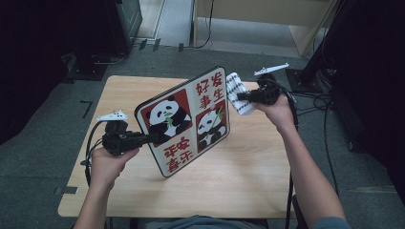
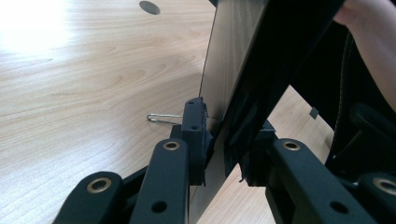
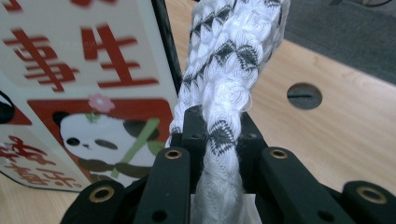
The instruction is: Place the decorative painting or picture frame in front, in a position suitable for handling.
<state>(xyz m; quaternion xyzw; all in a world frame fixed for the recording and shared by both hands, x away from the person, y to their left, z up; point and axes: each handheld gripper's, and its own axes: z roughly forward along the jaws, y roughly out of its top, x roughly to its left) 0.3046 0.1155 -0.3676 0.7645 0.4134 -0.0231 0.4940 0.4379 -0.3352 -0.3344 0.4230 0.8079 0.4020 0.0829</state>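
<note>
A light wooden table stands on grey carpet, dark equipment filling the upper left and right of the frame. At frame centre, the panda board stands tilted on its lower edge, the left gripper clamped on its left edge. The right gripper, closed on a striped white cloth, is held beside the board's upper right corner; wiping appears barely begun, the 4 panels still ahead.

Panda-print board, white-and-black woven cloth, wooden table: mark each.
Panda-print board (image 1: 184, 121): high view, centre of printed face.
White-and-black woven cloth (image 3: 229, 70): right gripper view, mid-fold above the jaws.
Wooden table (image 1: 248, 162): high view, bare top.
</note>
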